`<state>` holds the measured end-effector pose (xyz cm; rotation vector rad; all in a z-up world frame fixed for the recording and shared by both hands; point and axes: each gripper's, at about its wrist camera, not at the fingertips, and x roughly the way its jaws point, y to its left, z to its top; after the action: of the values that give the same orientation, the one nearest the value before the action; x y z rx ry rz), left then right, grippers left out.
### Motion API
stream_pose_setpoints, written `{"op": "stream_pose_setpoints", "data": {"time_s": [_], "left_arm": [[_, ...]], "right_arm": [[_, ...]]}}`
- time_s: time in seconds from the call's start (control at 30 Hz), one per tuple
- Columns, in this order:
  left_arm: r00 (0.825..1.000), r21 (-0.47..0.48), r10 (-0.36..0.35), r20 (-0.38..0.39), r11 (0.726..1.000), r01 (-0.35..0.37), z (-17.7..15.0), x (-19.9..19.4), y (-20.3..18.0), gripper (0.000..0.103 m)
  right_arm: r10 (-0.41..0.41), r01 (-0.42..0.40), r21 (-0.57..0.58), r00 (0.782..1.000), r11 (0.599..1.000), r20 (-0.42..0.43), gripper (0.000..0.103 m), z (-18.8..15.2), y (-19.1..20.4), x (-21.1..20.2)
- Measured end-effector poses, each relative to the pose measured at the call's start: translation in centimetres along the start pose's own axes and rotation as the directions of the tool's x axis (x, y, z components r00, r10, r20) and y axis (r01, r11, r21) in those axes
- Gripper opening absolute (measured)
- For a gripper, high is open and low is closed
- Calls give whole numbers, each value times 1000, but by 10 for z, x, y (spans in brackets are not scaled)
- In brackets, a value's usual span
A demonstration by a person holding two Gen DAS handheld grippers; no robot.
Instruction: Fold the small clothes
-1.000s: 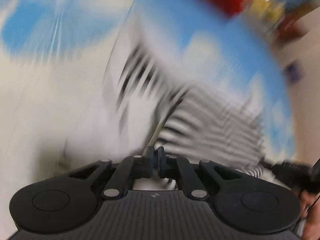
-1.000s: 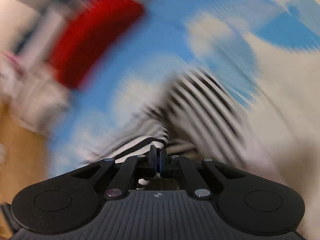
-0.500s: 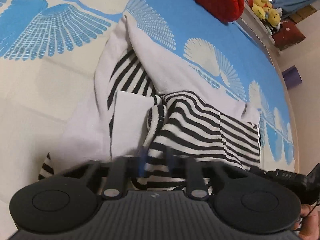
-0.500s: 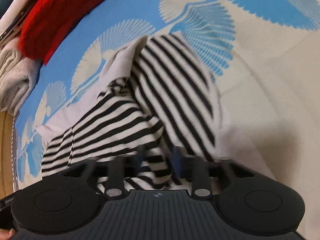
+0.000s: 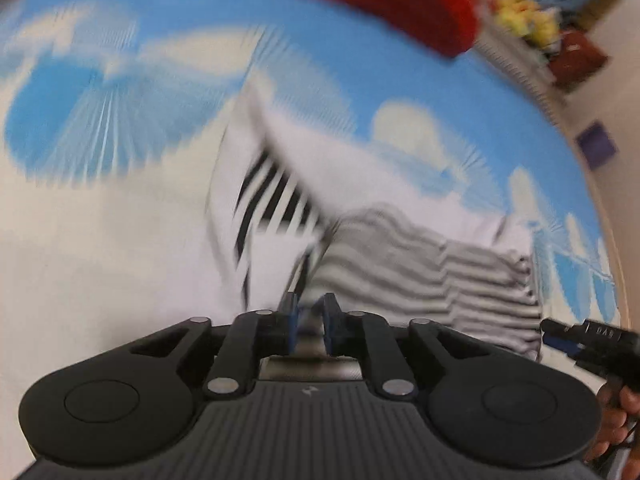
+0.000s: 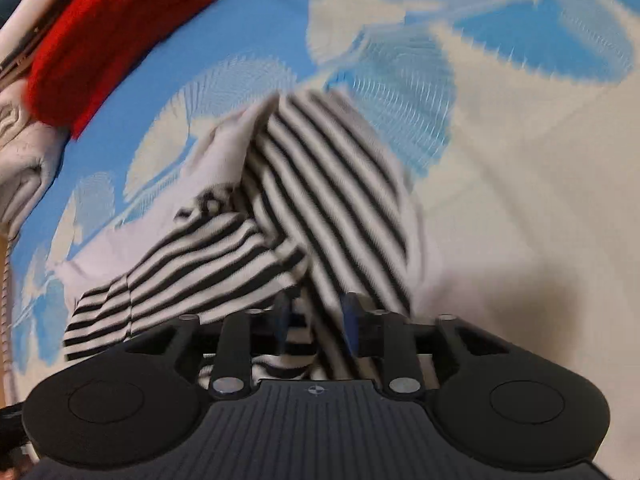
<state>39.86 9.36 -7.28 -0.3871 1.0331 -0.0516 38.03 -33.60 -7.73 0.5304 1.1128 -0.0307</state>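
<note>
Fingers [image 6: 282, 316] of both grippers parted, just opening, apparently clamping nothing; striped garment [image 6: 320, 200]: soft, light, limp — pinch hem corners.

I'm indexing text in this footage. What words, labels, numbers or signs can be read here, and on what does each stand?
"DAB", roughly: pale letters on the black device at the right edge of the left wrist view; blurred, so the reading is uncertain.
A small emblem, no letters: on the ribbed body of the left gripper and the right gripper.
Nothing readable on the striped garment, the blue-and-cream bedspread or the red cushion.
</note>
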Motion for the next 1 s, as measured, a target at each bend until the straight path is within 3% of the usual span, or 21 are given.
{"op": "stream_pose_setpoints", "data": {"time_s": [0.07, 0.13, 0.23, 0.27, 0.33, 0.4, 0.53, 0.63, 0.7, 0.77, 0.83, 0.93, 1.0], "left_arm": [[998, 20, -49, 38, 999, 48, 0, -8, -4, 13], [996, 21, -88, 19, 996, 88, -5, -4, -6, 13], [995, 7, -74, -72, 997, 75, -17, 19, -1, 13], [994, 8, -28, -108, 1000, 29, -17, 27, 2, 13], [986, 8, 51, -158, 999, -51, -21, 39, 11, 5], [989, -18, 37, -143, 999, -39, -17, 33, 14, 4], [998, 21, -22, -65, 1000, 23, -9, 16, 4, 6], [989, 54, 40, -144, 998, -32, -17, 29, 6, 6], [981, 81, 66, -181, 995, -52, -24, 33, 7, 6], [988, 91, 71, -134, 994, -59, -21, 16, 1, 6], [997, 139, 67, -33, 988, -62, -20, -14, -10, 7], [994, 201, 32, 109, 978, -53, -27, -69, -22, 10], [988, 214, 15, 151, 976, -47, -35, -102, -25, 10]], "right_arm": [[18, -14, -37, 995, 999, 101, 32, 1, 10, -18], [83, -68, -94, 983, 993, 161, 32, 1, 19, -32], [186, -174, -126, 979, 977, 85, 31, 0, 28, -22], [180, -175, -119, 983, 977, 33, 31, -2, 28, -12], [50, -60, -124, 995, 990, -82, 31, -8, 25, 11], [-42, 25, -144, 993, 989, -114, 23, -11, 20, 21], [13, -19, -208, 999, 978, -30, 25, -6, 34, 1], [37, -46, -189, 998, 981, -50, 27, -4, 31, 6], [-34, 15, -172, 994, 985, -106, 26, -7, 25, 18], [-74, 51, -192, 991, 980, -114, 25, -11, 26, 20], [-76, 62, -214, 995, 975, -59, 25, -9, 38, 2], [-9, 28, -243, 997, 970, 77, 26, -8, 55, -47], [56, -16, -250, 986, 968, 155, 27, -14, 58, -86]]}}
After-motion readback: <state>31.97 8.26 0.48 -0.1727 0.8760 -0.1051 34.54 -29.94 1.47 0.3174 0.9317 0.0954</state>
